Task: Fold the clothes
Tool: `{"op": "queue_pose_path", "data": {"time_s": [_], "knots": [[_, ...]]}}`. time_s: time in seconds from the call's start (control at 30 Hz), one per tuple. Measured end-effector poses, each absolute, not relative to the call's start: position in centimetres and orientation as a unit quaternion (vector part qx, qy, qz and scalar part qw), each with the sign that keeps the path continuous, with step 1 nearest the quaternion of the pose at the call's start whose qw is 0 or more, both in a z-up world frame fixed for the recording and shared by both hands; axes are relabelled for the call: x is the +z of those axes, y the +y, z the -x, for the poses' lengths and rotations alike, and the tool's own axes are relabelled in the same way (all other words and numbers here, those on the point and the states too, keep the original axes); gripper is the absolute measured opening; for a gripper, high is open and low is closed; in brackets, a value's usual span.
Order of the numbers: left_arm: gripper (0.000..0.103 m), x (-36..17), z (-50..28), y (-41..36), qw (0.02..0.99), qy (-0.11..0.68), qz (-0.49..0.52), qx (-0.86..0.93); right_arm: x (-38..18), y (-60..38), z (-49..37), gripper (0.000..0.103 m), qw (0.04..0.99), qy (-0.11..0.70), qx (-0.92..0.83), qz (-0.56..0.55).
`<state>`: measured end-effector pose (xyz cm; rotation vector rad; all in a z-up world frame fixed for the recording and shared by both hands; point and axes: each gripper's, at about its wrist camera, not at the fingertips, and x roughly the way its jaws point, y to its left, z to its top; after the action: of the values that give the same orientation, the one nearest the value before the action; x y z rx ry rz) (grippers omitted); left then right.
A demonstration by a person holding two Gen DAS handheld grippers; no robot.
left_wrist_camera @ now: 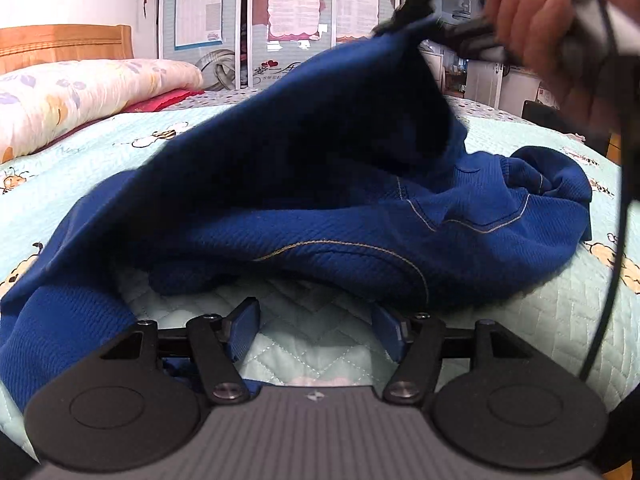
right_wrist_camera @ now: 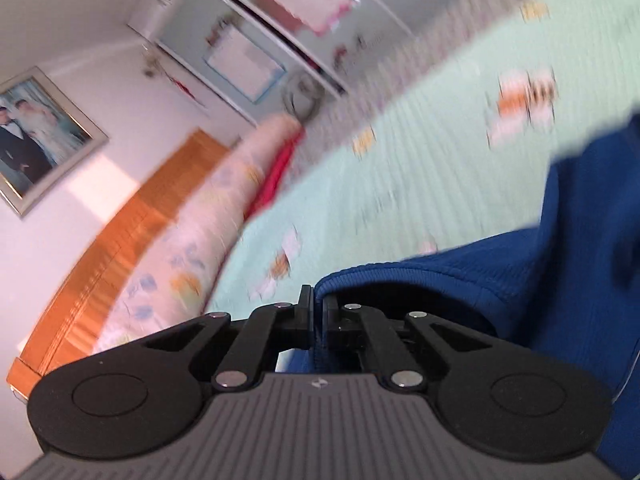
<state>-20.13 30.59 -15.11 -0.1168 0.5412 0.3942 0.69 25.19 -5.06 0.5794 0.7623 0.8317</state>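
The right hand-held gripper [right_wrist_camera: 318, 312] is clamped on a ribbed edge of the blue garment [left_wrist_camera: 360, 216]; in the right wrist view its two black jaws stand almost together with a thin fold of blue cloth pinched between them, and the rest of the cloth spreads away to the right of the jaws. In the left wrist view the same gripper appears at the upper right, blurred, with a person's hand [left_wrist_camera: 556, 20] wrapped around its handle and a dark cable [left_wrist_camera: 616, 240] hanging down from it. From that raised corner the garment slopes down to the bed like a tent, its far side in shadow.

The left hand-held gripper [left_wrist_camera: 316, 328] sits low over the bed with its blue-padded jaws spread apart. Only quilted bedding shows between them. The garment's near hem lies just beyond the fingertips, and a sleeve or side panel trails down the left side past the gripper body. Pale stitching lines run across the knitted fabric.

The garment rests on a pale green quilt [left_wrist_camera: 520, 320] printed with cartoon bees. Beyond it lie a floral pillow or rolled duvet [left_wrist_camera: 80, 96], a red cloth [left_wrist_camera: 164, 100] beside it, a wooden headboard [left_wrist_camera: 64, 44], and wardrobe doors with posters [left_wrist_camera: 296, 12]. A framed picture [right_wrist_camera: 36, 136] hangs on the wall.
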Motion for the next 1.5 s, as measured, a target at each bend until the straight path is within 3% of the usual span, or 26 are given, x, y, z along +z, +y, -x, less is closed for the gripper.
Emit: {"op": "queue_pose_path", "data": {"time_s": [0.13,0.17,0.23,0.4,0.43,0.47,0.5,0.63,0.7,0.73,0.77,0.83,1.1,1.2,1.27,1.37,1.5], "knots": [[0.066,-15.2,20.0,30.3,0.942,0.267,0.056,0.196,-6.9,25.8,0.3,0.020,0.785,0.410,0.391,-0.250],[0.066,-15.2,20.1,30.1,0.942,0.267,0.055,0.197,-8.1,26.3,0.8,0.037,0.781,0.430,0.386,-0.238],[0.068,-15.3,20.0,29.8,0.941,0.269,0.050,0.198,-10.6,27.3,1.9,0.056,0.769,0.466,0.378,-0.220],[0.070,-15.5,20.1,29.7,0.940,0.270,0.043,0.202,-13.9,29.8,2.9,0.053,0.756,0.494,0.370,-0.219],[0.070,-15.5,20.2,29.9,0.941,0.269,0.047,0.202,-13.9,30.4,2.4,0.043,0.757,0.493,0.371,-0.214],[0.070,-15.5,20.3,30.0,0.941,0.269,0.050,0.201,-13.7,31.0,1.8,0.015,0.761,0.491,0.371,-0.208],[0.070,-15.5,20.2,30.1,0.941,0.269,0.050,0.201,-13.0,31.4,0.9,0.010,0.768,0.482,0.369,-0.203],[0.072,-15.5,19.9,30.3,0.940,0.271,0.053,0.199,-7.7,31.8,-3.3,0.010,0.814,0.397,0.361,-0.223],[0.073,-15.4,19.6,30.4,0.940,0.271,0.055,0.198,-5.7,31.7,-4.9,0.018,0.825,0.367,0.355,-0.242],[0.073,-15.5,19.5,30.4,0.940,0.271,0.057,0.198,-5.3,31.6,-5.4,0.029,0.825,0.363,0.355,-0.250],[0.073,-15.5,19.4,30.5,0.940,0.271,0.058,0.198,-5.9,31.3,-5.4,0.050,0.815,0.379,0.359,-0.253],[0.073,-15.5,19.4,30.7,0.940,0.271,0.063,0.199,-7.1,30.7,-5.5,0.063,0.793,0.411,0.367,-0.258],[0.073,-15.4,19.8,31.8,0.936,0.266,0.085,0.214,-13.8,21.6,1.1,0.063,0.768,0.473,0.351,-0.250],[0.073,-15.3,19.8,32.7,0.929,0.262,0.100,0.241,-13.0,18.7,4.9,0.064,0.797,0.440,0.372,-0.185],[0.073,-15.2,19.2,33.6,0.925,0.267,0.103,0.250,-12.4,17.9,7.6,0.073,0.829,0.398,0.378,-0.109],[0.073,-14.8,18.0,34.9,0.919,0.279,0.107,0.258,-12.4,17.2,10.1,0.074,0.876,0.338,0.343,-0.007],[0.079,-14.6,16.0,36.7,0.910,0.307,0.115,0.253,-13.0,14.3,7.9,0.074,0.906,0.339,0.245,-0.060]]}}
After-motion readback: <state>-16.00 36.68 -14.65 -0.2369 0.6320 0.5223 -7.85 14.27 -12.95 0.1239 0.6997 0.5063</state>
